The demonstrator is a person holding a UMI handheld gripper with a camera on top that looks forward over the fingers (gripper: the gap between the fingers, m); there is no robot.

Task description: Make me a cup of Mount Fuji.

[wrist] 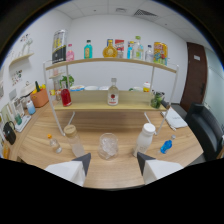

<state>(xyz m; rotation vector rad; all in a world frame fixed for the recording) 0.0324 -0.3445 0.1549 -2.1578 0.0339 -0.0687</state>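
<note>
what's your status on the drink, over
Gripper open, jaws empty. Clear glass upright on the table, just ahead of the jaws, apart from them. White-capped bottle and cork-lidded jar flank the glass; approach between them unobstructed.

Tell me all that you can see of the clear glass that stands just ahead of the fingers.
The glass is a short, clear tumbler that looks like real glass. It stands upright on the wooden table, just ahead of the gap between the open fingers, and nothing grips it. Pale lumps inside look like ice, though I cannot be sure. A capped jar stands to one side and a white-capped bottle to the other, both apart from it.
</note>
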